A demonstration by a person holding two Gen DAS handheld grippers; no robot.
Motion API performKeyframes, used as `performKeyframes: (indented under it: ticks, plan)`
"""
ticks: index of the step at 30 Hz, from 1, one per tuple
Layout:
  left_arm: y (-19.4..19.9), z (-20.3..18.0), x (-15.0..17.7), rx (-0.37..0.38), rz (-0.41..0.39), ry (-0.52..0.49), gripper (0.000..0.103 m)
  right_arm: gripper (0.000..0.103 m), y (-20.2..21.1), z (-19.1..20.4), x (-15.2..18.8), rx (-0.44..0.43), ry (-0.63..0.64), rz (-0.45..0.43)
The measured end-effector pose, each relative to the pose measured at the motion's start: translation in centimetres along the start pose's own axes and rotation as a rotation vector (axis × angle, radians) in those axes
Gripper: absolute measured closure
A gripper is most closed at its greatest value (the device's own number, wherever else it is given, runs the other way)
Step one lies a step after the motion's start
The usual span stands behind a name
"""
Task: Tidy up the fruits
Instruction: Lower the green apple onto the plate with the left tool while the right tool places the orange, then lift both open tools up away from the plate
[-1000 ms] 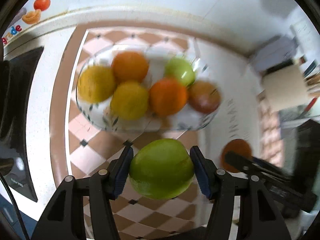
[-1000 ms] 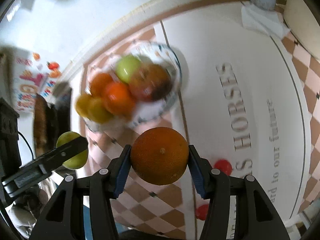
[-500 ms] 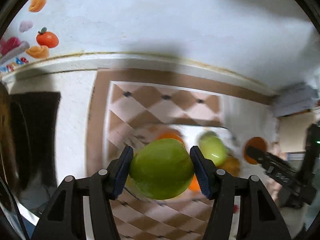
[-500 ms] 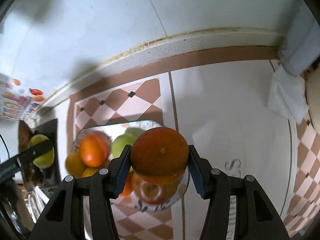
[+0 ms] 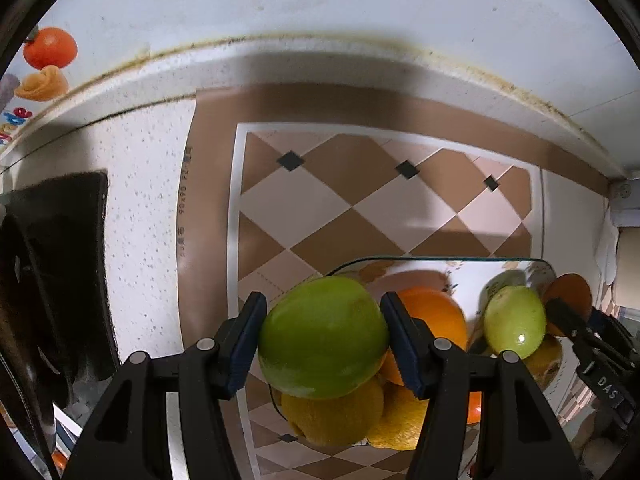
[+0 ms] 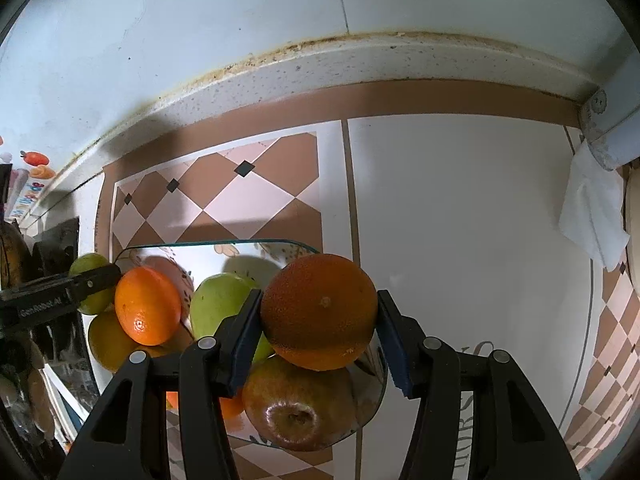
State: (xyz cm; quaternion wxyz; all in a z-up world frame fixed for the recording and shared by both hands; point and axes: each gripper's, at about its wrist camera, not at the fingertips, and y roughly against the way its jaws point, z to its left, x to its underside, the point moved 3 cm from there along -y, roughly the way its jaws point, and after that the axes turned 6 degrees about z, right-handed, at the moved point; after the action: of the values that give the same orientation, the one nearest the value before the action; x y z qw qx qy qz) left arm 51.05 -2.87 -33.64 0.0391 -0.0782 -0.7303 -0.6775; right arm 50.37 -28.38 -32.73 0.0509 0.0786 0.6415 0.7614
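My left gripper [image 5: 323,338] is shut on a green apple [image 5: 323,336] and holds it just above the left side of a glass fruit bowl [image 5: 436,261]. My right gripper [image 6: 319,314] is shut on a dark orange [image 6: 319,312] above the bowl's right side [image 6: 216,243]. In the bowl lie a bright orange [image 6: 147,311], a second green apple [image 6: 218,306], yellow lemons [image 5: 332,414] and a brownish apple [image 6: 298,404]. The right gripper with its orange [image 5: 570,300] shows at the right edge of the left wrist view.
The bowl stands on a brown-and-cream checked mat [image 5: 344,200] on a white counter, with the wall close behind. A black object [image 5: 52,272] lies left of the mat. A white paper towel [image 6: 592,216] hangs at the far right.
Both grippers have moved forward and down over the bowl with their fruit. The bowl now lies directly under the held apple and orange.
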Motion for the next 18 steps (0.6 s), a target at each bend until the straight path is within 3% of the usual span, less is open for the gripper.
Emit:
performKeyframes:
  ticks: [3,10,12,13,15,16,18]
  plan:
    - [-0.3,0.2,-0.3,0.019,0.017,0.014,0.046,0.030,-0.1,-0.4,-0.1,-0.013,-0.027,0.015]
    - [0.4,0.2,-0.7,0.033,0.021,0.015,0.045,0.023,0.0,-0.4,0.2,-0.034,-0.047,0.025]
    - [1.1,0.3,-0.5,0.023,0.007,0.009,0.044,0.011,0.5,-0.2,0.5,-0.028,-0.040,0.015]
    - [1.5,0.4,-0.3,0.011,-0.004,0.007,0.043,0.009,0.8,-0.1,0.7,-0.011,-0.035,0.006]
    - [2.5,0.7,0.1,-0.049,-0.043,0.019,0.028,0.009,1.5,0.1,1.2,0.040,-0.026,-0.016]
    - [2.9,0.8,0.4,-0.066,-0.061,0.022,0.011,0.009,2.0,0.3,1.6,0.066,-0.017,-0.031]
    - [3.7,0.8,1.3,-0.075,-0.088,0.026,0.007,0.008,2.9,0.8,2.4,0.086,0.000,-0.051]
